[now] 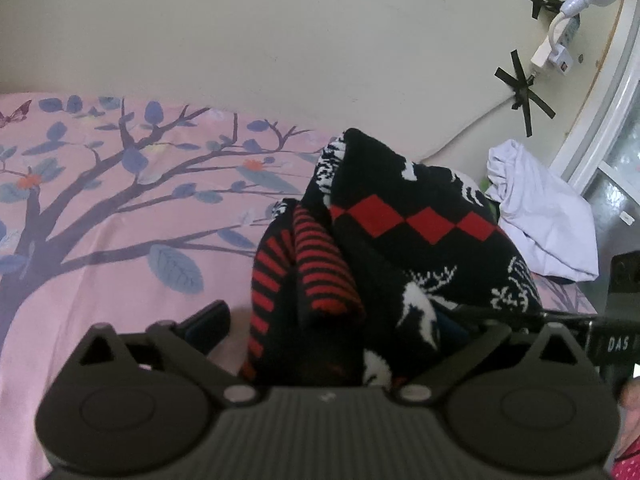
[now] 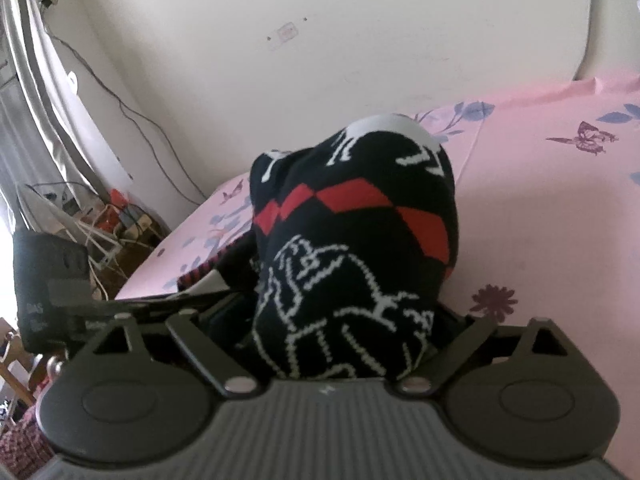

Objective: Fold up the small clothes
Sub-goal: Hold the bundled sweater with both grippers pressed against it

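A black knitted garment [image 1: 400,240] with red diamonds, red stripes and white reindeer figures is bunched up over the pink bedsheet [image 1: 120,260]. My left gripper [image 1: 332,344] has the garment draped between its fingers; the left finger [image 1: 208,320] shows, the right one is hidden by cloth. In the right wrist view the same garment [image 2: 352,240] fills the space between the fingers of my right gripper [image 2: 340,344], whose fingertips are hidden by cloth. The other gripper [image 2: 44,280] shows at the left, close by.
A crumpled white cloth [image 1: 540,216] lies on the bed at the right, by the window frame. The cream wall [image 1: 320,40] stands behind the bed. Cables and clutter [image 2: 116,220] sit off the bed's far left corner. The sheet has tree and butterfly prints.
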A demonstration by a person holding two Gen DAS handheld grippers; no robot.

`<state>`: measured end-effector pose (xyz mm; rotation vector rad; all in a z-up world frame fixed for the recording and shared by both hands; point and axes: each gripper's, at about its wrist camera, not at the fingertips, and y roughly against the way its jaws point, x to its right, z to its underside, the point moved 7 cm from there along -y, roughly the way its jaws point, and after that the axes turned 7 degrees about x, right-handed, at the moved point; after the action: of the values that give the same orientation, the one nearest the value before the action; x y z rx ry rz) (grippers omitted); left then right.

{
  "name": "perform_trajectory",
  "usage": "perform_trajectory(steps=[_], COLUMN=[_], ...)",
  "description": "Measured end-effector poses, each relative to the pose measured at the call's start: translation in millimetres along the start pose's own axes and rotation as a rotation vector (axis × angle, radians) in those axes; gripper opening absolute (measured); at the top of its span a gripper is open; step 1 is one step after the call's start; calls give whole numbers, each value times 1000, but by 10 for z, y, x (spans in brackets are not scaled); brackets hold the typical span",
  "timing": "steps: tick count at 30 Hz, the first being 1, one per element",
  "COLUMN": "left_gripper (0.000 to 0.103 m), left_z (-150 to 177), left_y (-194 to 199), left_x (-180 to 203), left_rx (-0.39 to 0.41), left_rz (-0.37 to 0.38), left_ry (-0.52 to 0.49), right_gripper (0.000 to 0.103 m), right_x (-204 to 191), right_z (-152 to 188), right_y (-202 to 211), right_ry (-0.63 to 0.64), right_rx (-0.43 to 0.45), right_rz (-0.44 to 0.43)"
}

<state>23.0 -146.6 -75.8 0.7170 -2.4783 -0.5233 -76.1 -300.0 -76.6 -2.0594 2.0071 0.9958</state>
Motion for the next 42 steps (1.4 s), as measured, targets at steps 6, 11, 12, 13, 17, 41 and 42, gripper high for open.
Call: perform_trajectory(steps=[6,11,12,13,17,41,42], left_gripper=[103,103,103,103,103,103,103], left_z=[17,25,25,26,26,42,40], left_y=[9,13,14,15,16,41,46], left_x=[6,7,6,5,3,30,22], left_rx=[6,10,10,11,11,23,24], left_rz=[2,5,6,7,7,3,4], left_ry=[-6,-9,-9,-9,-7,1,2], right_gripper=[94,97,97,97,97,97,97], right_x=[54,64,72,68,63,115,113], right_z=[-15,-17,-21,-21,-8,75,77], right_y=[7,21,17,15,37,209,209], right_ry=[-37,-71,-73,-72,-79,-98,-99], right_rx=[2,9,9,8,19,63,63], right_rz=[-29,-45,-46,-45,-35,-34,-34])
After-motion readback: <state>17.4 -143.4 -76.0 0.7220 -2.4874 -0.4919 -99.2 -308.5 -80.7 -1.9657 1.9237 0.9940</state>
